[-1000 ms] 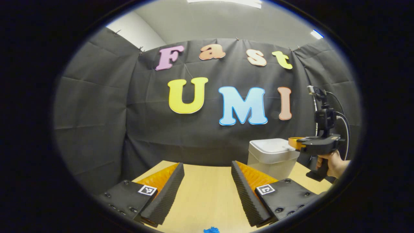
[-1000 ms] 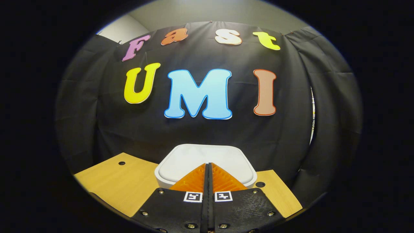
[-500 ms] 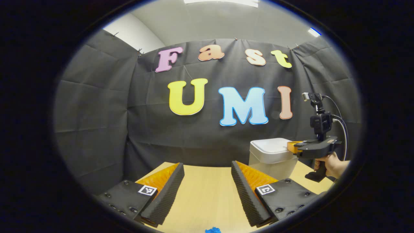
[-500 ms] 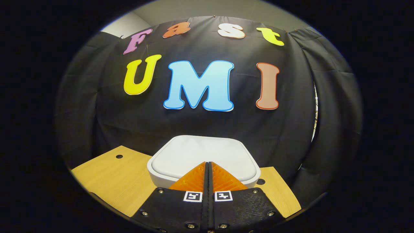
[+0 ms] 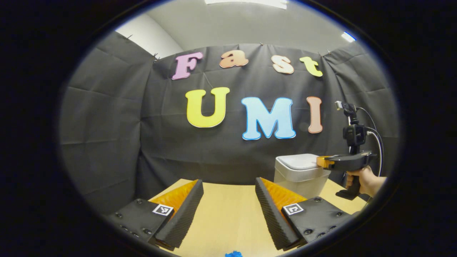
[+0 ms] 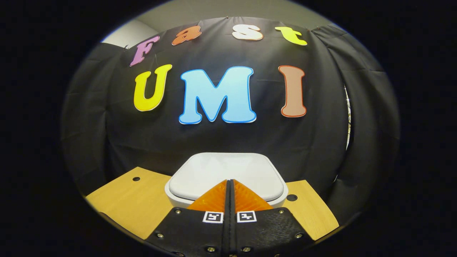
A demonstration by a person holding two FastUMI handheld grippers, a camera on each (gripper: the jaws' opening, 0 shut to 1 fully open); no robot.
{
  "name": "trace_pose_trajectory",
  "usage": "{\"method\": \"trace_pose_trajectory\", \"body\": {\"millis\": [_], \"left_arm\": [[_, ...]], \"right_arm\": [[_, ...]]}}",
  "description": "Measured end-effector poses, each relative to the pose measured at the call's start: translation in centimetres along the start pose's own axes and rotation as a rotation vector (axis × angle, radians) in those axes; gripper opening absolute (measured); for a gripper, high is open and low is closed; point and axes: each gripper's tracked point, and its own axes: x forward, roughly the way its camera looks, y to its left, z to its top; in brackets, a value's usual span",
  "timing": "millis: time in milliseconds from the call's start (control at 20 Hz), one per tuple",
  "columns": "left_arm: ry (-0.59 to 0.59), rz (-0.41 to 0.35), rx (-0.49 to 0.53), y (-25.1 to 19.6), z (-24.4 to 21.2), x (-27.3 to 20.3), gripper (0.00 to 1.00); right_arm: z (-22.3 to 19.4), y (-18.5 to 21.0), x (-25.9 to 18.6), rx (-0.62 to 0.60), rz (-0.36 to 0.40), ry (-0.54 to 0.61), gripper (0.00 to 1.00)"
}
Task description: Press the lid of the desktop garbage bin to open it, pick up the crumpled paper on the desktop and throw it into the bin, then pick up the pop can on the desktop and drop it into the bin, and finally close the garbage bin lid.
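White desktop garbage bin (image 6: 228, 175), lid down, at bench (image 6: 125, 200) rear; right tool (image 6: 230, 182) fingers pressed together, level over lid front; left tool (image 5: 228, 192) wide, empty, above bench.

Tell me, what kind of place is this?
Probably a recording booth for practising chores: black cloth hangs as walls, a wooden table holds a white bin, and a hand holds a gripper.

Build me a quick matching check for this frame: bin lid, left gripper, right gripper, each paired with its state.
Things:
1. bin lid
2. left gripper
3. right gripper

States:
A. fingers pressed together, tips at the lid
B. down, closed on the bin
C. fingers spread, over bare desktop

Pairs: 1-B, 2-C, 3-A
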Motion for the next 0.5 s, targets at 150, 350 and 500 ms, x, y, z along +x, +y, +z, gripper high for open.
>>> {"method": "trace_pose_trajectory", "body": {"millis": [150, 350, 500], "left_arm": [[-0.002, -0.003, -0.012, 0.0, 0.0, -0.4, 0.95], [0.0, -0.006, -0.016, -0.2, 0.1, -0.6, 0.96], [-0.003, -0.008, -0.016, -0.4, 0.2, -1.0, 0.96]], "right_arm": [[2.0, -0.2, -0.9, -0.018, -0.012, -0.049, 0.0], [3.5, -0.5, -2.1, -0.034, -0.023, -0.087, 0.0], [3.8, -0.6, -3.3, -0.042, -0.027, -0.102, 0.0]]}}
